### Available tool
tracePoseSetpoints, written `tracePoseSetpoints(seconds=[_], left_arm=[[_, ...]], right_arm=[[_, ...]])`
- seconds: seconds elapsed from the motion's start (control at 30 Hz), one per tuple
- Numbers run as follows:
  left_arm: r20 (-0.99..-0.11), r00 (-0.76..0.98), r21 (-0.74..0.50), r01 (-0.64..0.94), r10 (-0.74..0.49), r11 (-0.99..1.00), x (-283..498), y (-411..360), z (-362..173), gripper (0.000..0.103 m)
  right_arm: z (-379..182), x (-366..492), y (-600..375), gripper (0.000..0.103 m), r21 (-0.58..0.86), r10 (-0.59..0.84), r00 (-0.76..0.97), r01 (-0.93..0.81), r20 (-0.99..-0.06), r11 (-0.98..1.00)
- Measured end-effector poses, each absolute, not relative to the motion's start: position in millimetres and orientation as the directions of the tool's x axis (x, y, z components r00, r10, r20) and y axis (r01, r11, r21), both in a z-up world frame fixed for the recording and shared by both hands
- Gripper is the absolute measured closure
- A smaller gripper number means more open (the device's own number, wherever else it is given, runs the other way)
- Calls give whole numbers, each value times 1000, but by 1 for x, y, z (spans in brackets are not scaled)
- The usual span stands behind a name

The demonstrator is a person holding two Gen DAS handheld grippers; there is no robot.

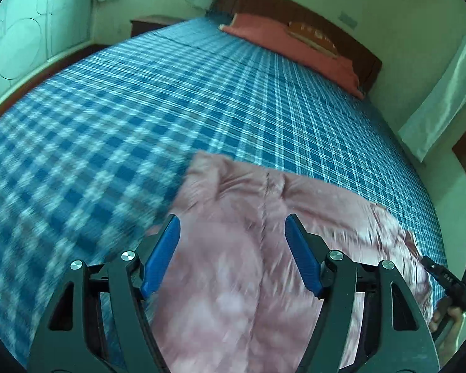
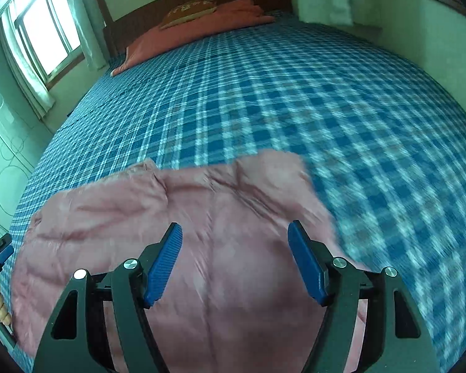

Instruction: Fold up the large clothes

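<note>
Left tool (image 1: 232, 227) and right tool (image 2: 235, 233), each seen from its own wrist camera: blue pads spread wide, nothing between them, both poised above the pink padded garment (image 1: 264, 248). The garment lies near the foot edge of the bed, partly flattened, its centre seam running away from the viewer and its far edge bunched into ridges. The left-wrist view catches the right tool at the lower right margin (with part of the person's hand (image 1: 450, 317) behind it). Beyond the garment, bare blue plaid bedsheet (image 1: 202, 93) extends to a red pillow (image 1: 295, 46) and the wooden headboard (image 1: 310, 9).

Risks, as judged from this arrangement: puffy, slippery fabric may slide out of a shallow pinch; a pinch taken mid-panel rather than at an edge could gather several layers and leave a crooked fold; the bunched far edge may trap creases; the near portion could slip off the bed's foot edge.
</note>
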State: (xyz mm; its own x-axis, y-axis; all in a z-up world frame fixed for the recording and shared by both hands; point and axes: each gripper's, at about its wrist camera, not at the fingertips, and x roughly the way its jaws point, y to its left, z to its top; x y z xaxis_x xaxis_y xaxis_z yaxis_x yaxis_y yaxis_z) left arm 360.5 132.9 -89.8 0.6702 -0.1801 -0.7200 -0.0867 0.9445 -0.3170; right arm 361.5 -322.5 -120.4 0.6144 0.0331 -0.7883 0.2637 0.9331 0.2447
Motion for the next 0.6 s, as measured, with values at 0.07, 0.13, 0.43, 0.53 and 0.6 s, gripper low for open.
tracePoseSetpoints(seconds=[0.07,0.13,0.43,0.53,0.6], left_arm=[[-712,682,-322,-101,-171,941,335,142,-88,33],[-703,689,-356,-124,-178,926,302,154,-90,32],[-681,682,-545,-227,-267,807,198,178,-118,32],[-672,676,-594,-250,-302,765,176,173,-130,32],[-665,669,-627,-260,-331,734,167,168,-139,32]], right_arm=[[-117,335,-332,33,267,40,618,280,-786,922],[-114,303,-341,33,299,52,624,298,-779,907],[-122,192,-357,33,452,131,658,346,-742,822],[-133,175,-352,33,507,170,663,356,-729,785],[-141,171,-349,33,535,188,665,366,-723,761]])
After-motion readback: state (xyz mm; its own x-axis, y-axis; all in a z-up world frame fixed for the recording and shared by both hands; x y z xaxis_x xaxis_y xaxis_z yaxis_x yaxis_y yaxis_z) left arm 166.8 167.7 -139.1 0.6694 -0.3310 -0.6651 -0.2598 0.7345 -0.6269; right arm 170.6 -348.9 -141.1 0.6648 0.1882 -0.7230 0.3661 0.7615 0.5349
